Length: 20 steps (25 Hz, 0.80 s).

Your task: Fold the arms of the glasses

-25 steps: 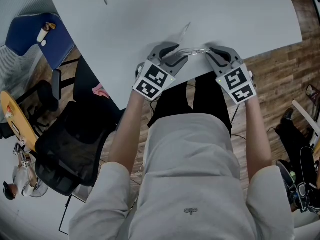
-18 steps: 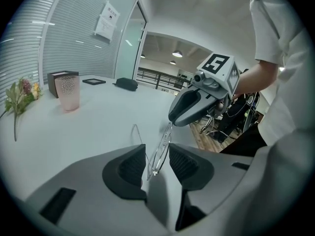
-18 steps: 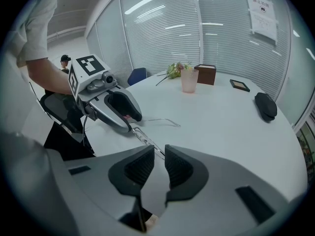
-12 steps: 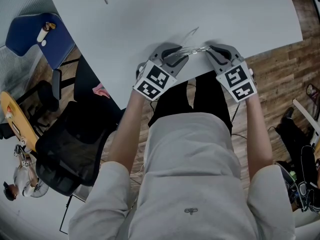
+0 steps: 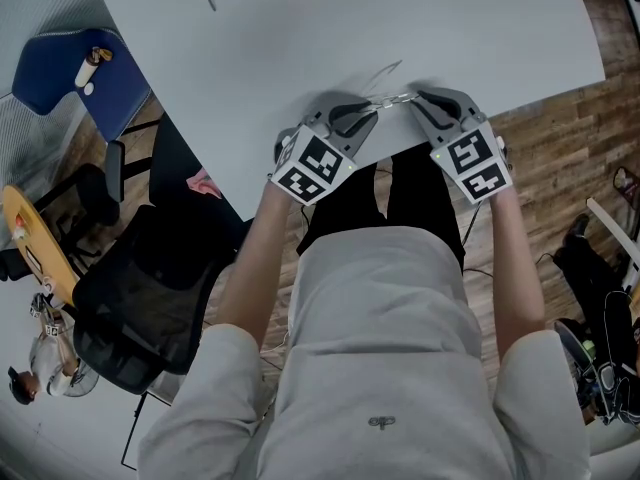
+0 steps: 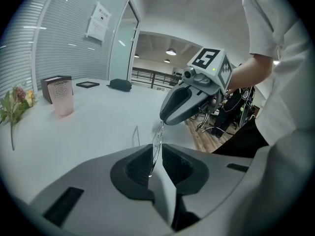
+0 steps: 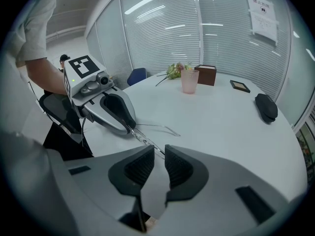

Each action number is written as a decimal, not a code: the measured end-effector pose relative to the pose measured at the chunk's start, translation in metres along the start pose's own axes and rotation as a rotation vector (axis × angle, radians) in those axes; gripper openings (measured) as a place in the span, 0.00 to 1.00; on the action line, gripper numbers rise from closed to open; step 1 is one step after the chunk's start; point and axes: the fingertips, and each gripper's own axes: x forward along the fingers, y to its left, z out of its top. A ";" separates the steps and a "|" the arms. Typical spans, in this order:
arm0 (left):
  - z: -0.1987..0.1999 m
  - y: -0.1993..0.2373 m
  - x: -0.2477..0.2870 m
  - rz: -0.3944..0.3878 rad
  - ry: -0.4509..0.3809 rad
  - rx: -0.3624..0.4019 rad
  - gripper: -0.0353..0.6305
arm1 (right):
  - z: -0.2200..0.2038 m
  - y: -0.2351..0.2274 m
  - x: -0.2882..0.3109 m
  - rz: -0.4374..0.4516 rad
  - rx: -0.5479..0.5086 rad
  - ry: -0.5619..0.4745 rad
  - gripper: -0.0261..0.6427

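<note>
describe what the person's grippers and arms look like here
Both the left gripper and right gripper are smooth grey shells with rounded jaws and dark ribbed pads. Each carries a white cube printed with black square markers. The person wears a light short-sleeved shirt and dark trousers.

**Glasses at the near edge, other things far across the table**

The glasses [image 5: 385, 98] are placed at the middle of the near edge of the table [image 5: 450, 18]. Far across it, a cup [image 7: 189, 81] is flanked by flowers [image 7: 173, 71] on its left and a box [image 7: 205, 74] just behind on its right. A frame [image 7: 240, 85] and a pouch [image 7: 266, 106] are laid further right. An office chair [image 5: 140, 288] is stood on the floor at the near left.
</note>
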 end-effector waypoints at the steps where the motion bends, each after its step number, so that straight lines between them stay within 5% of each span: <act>1: 0.000 0.000 0.000 0.000 0.000 0.004 0.16 | 0.000 0.000 0.000 0.000 -0.001 0.000 0.15; 20: -0.001 0.011 0.003 0.001 -0.018 -0.047 0.31 | 0.001 -0.002 0.001 -0.002 -0.007 0.011 0.14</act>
